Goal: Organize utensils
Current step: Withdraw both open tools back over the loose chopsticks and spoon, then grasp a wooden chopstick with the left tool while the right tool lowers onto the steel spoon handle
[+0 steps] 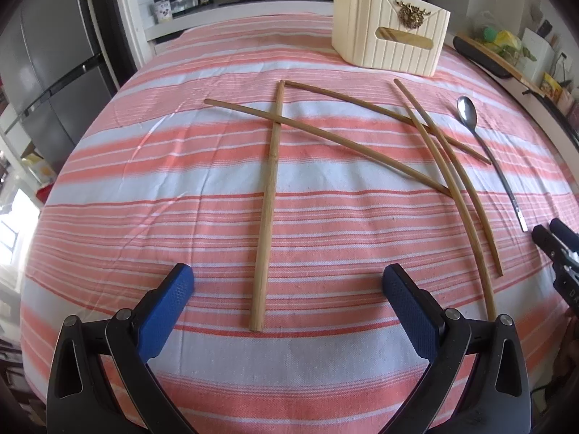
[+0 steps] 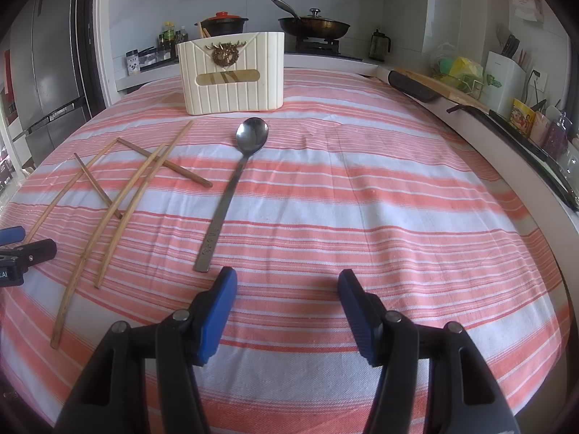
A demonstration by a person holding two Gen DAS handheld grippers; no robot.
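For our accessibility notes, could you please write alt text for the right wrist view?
The open right tool hovers over a pink-and-white striped tablecloth, just short of the handle end of a metal spoon. Five wooden chopsticks lie scattered to the left, and a cream utensil holder stands upright beyond the spoon.

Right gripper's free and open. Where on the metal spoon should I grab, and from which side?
Grip the spoon by its flat handle end, which lies nearest the right gripper and clear of the chopsticks. Come from above and straddle the narrow handle: it lies flat on the cloth with its bowl toward the holder.
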